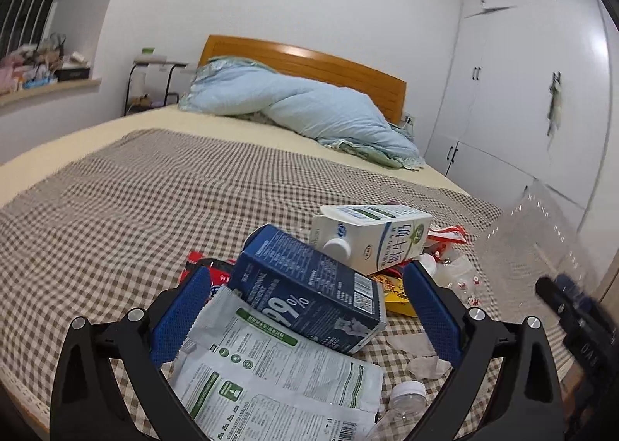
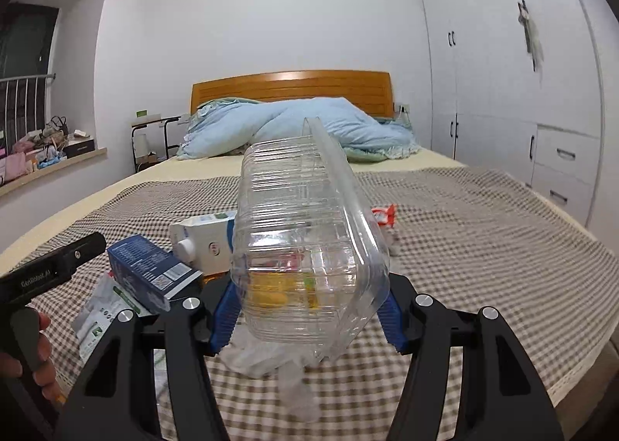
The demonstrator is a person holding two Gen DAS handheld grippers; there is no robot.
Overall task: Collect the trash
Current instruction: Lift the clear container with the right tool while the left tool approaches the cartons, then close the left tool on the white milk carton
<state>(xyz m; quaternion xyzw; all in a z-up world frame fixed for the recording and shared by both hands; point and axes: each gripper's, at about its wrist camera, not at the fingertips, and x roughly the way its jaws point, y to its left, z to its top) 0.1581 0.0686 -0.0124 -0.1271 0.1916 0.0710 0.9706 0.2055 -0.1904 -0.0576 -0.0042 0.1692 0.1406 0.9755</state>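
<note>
1. From the left wrist view I see the trash heaped on the checked blanket (image 1: 135, 201) near the bed's foot edge: a dark blue carton (image 1: 309, 286) lying tilted across a grey-and-green printed pouch (image 1: 278, 375), and a white milk carton (image 1: 371, 235) on its side just behind it.
2. My left gripper (image 1: 305, 309) stands released, its blue pads wide apart on either side of the blue carton; I cannot tell whether either pad touches it.
3. Red and yellow wrappers (image 1: 398, 292) lie under the cartons, and a capped clear bottle (image 1: 402, 400) lies by the near edge.
4. From the right wrist view I see a clear ribbed plastic clamshell container (image 2: 305, 239), tipped on its side and lifted off the blanket.
5. My right gripper (image 2: 309, 311) is clamped on that container, with a blue pad against each side of it.
6. The cartons and pouch lie to the left, beside my hand (image 2: 36, 356) on the other gripper's handle; a pale blue duvet (image 2: 294, 119) is bunched at the headboard.
</note>
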